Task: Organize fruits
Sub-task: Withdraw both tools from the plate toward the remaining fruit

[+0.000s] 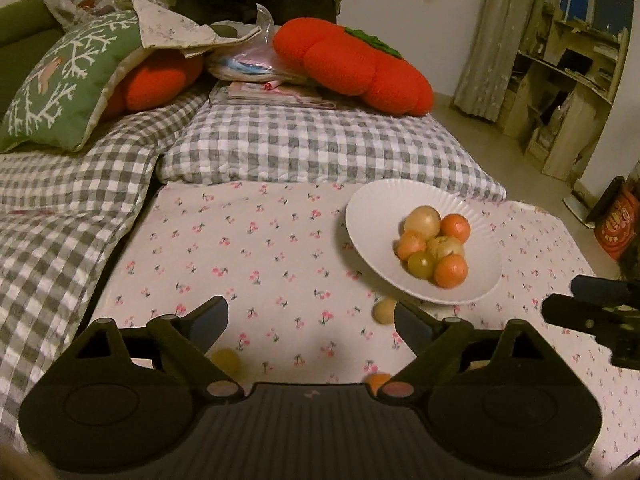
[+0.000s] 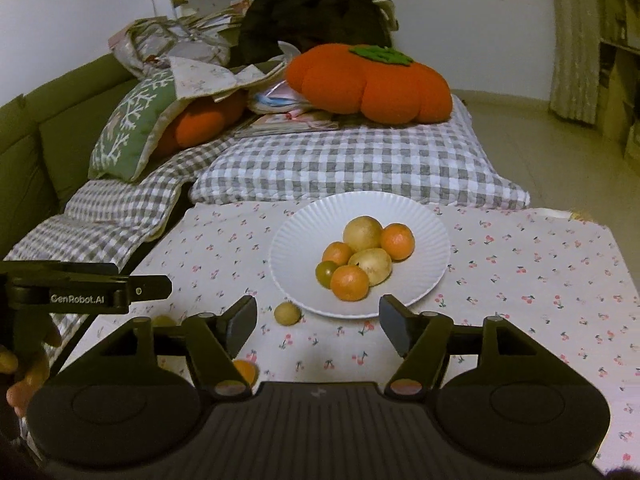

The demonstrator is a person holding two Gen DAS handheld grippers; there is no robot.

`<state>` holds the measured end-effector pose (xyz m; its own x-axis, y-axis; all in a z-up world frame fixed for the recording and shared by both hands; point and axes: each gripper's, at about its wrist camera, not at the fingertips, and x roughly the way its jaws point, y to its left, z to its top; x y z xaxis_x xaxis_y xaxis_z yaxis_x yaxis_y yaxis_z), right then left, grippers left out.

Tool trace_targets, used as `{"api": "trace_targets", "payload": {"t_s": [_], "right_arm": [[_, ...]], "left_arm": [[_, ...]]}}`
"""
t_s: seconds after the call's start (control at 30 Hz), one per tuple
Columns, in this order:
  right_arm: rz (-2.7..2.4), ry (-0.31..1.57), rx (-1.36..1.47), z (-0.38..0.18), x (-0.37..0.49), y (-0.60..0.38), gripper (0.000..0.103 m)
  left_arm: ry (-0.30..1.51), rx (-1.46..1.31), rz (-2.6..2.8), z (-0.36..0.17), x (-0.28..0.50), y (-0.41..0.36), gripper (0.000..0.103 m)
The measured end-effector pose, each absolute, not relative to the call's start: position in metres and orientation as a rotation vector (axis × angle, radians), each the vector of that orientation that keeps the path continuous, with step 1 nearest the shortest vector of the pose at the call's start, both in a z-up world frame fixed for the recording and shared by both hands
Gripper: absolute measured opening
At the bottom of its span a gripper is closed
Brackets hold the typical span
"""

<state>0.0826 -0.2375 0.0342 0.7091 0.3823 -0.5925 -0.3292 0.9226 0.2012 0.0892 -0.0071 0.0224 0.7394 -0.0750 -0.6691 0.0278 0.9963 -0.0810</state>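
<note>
Six fruits are counted on the white fluted plate (image 2: 424,236): three orange mandarins, two larger yellow-brown fruits and one small greenish one, all heaped together and touching near the plate's middle. The front mandarin (image 2: 350,282) is seen leaning against the lower yellow-brown fruit (image 2: 372,265), with the greenish fruit (image 2: 326,273) tucked at their left. Three more fruits are seen loose on the cherry-print cloth (image 2: 520,280) covering the desk: a small tan fruit (image 2: 287,313) just beside the plate's near rim, an orange fruit (image 2: 245,372) partly hidden behind the right claw's left finger, and a yellowish fruit (image 1: 225,360) lying nearer the left claw. The skins are matte and slightly mottled. The right claw (image 2: 318,322) is held wide open and empty, its fingers spread before the near edge of the plate. The left claw (image 1: 310,322) is likewise spread wide with nothing gripped, the plate being seen up and to its right. Beyond the cloth, a grey checked quilt (image 2: 340,168) is laid out, and two orange pumpkin-shaped cushions are counted on it, the larger cushion (image 2: 372,84) topped with a green felt leaf
</note>
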Motion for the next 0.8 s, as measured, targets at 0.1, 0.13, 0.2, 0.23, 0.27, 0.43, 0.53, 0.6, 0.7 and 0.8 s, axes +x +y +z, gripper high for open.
{"api": "trace_targets", "payload": {"t_s": [0.1, 0.13, 0.2, 0.23, 0.27, 0.43, 0.53, 0.6, 0.7, 0.8], "right_arm": [[0.405, 0.677, 0.074, 0.036, 0.071, -0.236, 0.068], [0.407, 0.678, 0.068, 0.036, 0.067, -0.235, 0.068], [0.411, 0.682, 0.054, 0.035, 0.062, -0.234, 0.070], [0.412, 0.686, 0.050, 0.034, 0.060, -0.234, 0.071], [0.411, 0.691, 0.045, 0.032, 0.058, -0.234, 0.072], [0.410, 0.736, 0.036, 0.021, 0.056, -0.233, 0.077], [0.417, 0.764, 0.019, 0.016, 0.055, -0.230, 0.080], [0.416, 0.778, 0.004, 0.011, 0.055, -0.227, 0.081], [0.408, 0.805, -0.010, 0.003, 0.058, -0.225, 0.080], [0.396, 0.831, -0.012, -0.003, 0.062, -0.226, 0.075]], "left_arm": [[0.748, -0.069, -0.068, 0.022, 0.081, -0.009, 0.083], [0.750, -0.066, -0.072, 0.021, 0.079, -0.010, 0.083], [0.752, -0.057, -0.077, 0.022, 0.075, -0.013, 0.084], [0.754, -0.054, -0.078, 0.022, 0.073, -0.014, 0.085], [0.754, -0.054, -0.076, 0.022, 0.071, -0.014, 0.085], [0.757, -0.082, -0.046, 0.021, 0.064, -0.004, 0.085], [0.783, -0.115, -0.030, 0.017, 0.062, 0.005, 0.085], [0.802, -0.152, -0.022, 0.013, 0.062, 0.012, 0.085], [0.822, -0.189, -0.006, 0.008, 0.062, 0.019, 0.085], [0.840, -0.196, -0.024, 0.003, 0.061, 0.017, 0.085]]}}
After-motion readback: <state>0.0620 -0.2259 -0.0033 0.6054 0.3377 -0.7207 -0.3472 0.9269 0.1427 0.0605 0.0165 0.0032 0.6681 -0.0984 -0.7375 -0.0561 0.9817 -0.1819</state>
